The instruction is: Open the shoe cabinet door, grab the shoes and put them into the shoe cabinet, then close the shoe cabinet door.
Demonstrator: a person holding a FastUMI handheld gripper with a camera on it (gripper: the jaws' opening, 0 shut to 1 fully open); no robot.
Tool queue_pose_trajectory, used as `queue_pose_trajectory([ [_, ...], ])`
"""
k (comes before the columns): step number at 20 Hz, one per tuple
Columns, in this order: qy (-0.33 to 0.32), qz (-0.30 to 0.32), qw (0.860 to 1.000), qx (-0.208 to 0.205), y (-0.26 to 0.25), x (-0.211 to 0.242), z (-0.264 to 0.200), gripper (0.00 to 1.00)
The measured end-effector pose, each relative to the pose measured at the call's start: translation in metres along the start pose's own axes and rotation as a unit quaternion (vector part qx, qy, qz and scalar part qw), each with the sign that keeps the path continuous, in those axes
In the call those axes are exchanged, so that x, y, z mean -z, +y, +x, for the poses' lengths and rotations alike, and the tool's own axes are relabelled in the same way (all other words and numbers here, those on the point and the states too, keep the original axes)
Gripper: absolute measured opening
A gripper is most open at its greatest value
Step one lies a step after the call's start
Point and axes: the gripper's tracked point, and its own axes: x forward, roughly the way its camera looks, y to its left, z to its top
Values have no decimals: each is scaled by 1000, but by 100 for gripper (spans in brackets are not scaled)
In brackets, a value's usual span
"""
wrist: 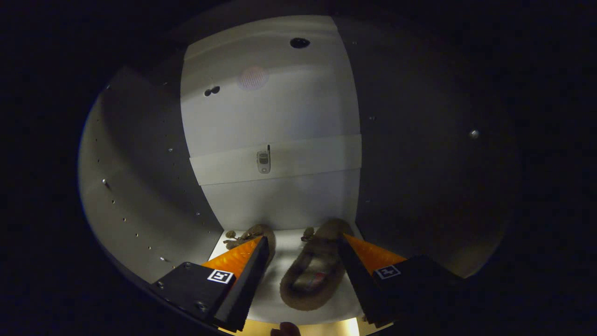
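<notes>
Reaching into the shoe cabinet (280,116), the tool (303,242) was spread wide, one shoe (312,275) between its fingers, another shoe (254,232) just left.

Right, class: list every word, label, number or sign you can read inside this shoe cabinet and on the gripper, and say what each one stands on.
No readable words or numbers.
Square black-and-white marker on the left orange finger: a coded pattern, not text.
Same kind of marker on the right finger: also a pattern.
Insole of the brown fuzzy slipper between the open fingers: a reddish patch, too blurred to read.
Small grey fitting on the white back panel's band: no legible print.
</notes>
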Motion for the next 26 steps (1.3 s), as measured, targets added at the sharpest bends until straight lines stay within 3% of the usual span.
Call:
queue_pose_trajectory([
  [11, -96, -69, 993, -13, 50, -7, -118, 96],
  [16, -152, -33, 988, -18, 72, -15, -182, 98],
  [20, -179, -45, 983, -10, 74, -9, -250, 98],
  [26, -173, -48, 984, 14, 58, 18, -336, 97],
])
